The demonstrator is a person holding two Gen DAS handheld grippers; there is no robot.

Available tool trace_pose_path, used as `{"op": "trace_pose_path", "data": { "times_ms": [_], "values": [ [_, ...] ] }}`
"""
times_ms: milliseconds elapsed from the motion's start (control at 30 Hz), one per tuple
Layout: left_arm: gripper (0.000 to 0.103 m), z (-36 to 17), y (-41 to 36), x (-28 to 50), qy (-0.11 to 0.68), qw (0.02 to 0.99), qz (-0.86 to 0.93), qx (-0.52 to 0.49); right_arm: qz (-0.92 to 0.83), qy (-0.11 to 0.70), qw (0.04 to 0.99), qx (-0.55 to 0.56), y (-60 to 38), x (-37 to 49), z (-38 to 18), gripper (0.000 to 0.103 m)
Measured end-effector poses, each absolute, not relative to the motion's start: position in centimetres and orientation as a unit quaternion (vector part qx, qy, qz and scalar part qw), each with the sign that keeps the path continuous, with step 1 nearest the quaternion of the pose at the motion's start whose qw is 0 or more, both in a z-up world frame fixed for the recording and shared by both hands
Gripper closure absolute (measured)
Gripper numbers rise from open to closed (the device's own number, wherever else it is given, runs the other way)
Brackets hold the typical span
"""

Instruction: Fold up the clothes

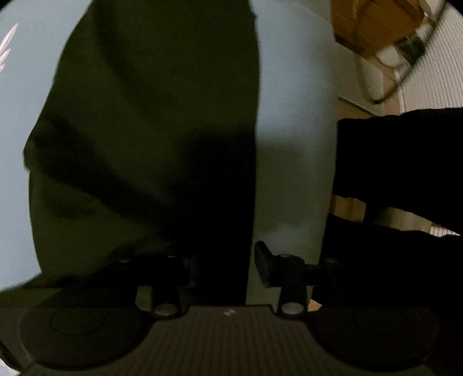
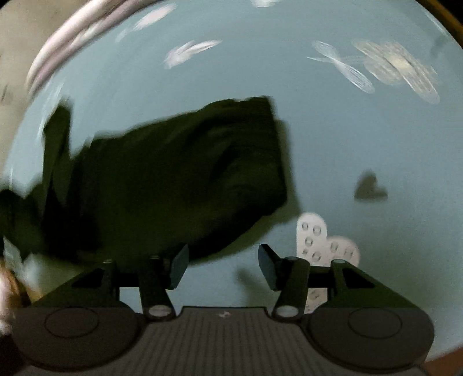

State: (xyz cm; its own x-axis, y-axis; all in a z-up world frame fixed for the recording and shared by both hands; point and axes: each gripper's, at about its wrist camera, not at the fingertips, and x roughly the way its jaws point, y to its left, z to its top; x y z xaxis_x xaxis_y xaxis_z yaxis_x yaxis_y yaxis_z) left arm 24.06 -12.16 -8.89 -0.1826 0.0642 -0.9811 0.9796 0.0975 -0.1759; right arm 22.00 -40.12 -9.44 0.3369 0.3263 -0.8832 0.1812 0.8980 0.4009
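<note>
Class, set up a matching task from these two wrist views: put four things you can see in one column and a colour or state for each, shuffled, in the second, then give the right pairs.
Things:
1. garment
2. bedsheet
3. right gripper
4. cardboard box

Descriptions:
A. brown
B. light blue with pale printed shapes
C. dark green, lying in a heap
D. jaws apart, nothing between them

Pairs: 1-C, 2-B, 3-D, 4-A
</note>
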Motion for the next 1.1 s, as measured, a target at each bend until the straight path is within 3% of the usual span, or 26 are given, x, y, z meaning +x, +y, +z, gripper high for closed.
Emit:
{"op": "trace_pose_path", "data": {
  "times_ms": [100, 167, 367, 400, 433, 467, 700, 867, 1100],
  "values": [
    [0.062, -7.8, -13.3, 24.8, 0.59, 0.449, -0.518, 0.427, -0.003, 0.536, 0.78, 0.324, -41.5, 20.7, -10.5, 0.044],
    [0.05, -8.2, -13.6, 24.6, 0.597, 0.438, -0.523, 0.423, -0.036, 0.511, 0.78, 0.36, -42.2, 19.9, -9.7, 0.044],
    [0.05, -10.3, -13.6, 22.7, 0.61, 0.376, -0.509, 0.477, -0.104, 0.413, 0.769, 0.477, -42.6, 17.5, -11.2, 0.045],
    [0.05, -10.5, -13.7, 22.4, 0.613, 0.369, -0.507, 0.481, -0.11, 0.403, 0.767, 0.488, -42.6, 17.4, -11.6, 0.05],
    [0.049, -10.7, -14.0, 22.0, 0.613, 0.366, -0.505, 0.485, -0.109, 0.397, 0.766, 0.494, -42.4, 17.4, -12.0, 0.065],
    [0.048, -11.1, -14.2, 21.3, 0.612, 0.365, -0.504, 0.488, -0.104, 0.396, 0.766, 0.496, -42.2, 17.5, -12.3, 0.07],
    [0.048, -11.5, -15.0, 20.5, 0.616, 0.364, -0.497, 0.491, -0.116, 0.422, 0.777, 0.453, -42.5, 17.7, -11.1, 0.068],
    [0.035, -11.5, -13.4, 20.1, 0.625, 0.405, -0.485, 0.457, -0.119, 0.451, 0.802, 0.372, -42.3, 18.4, -8.4, 0.067],
    [0.029, -8.9, -11.0, 20.8, 0.628, 0.499, -0.471, 0.368, -0.062, 0.444, 0.848, 0.283, -39.6, 21.7, -4.4, 0.067]
  ]
}}
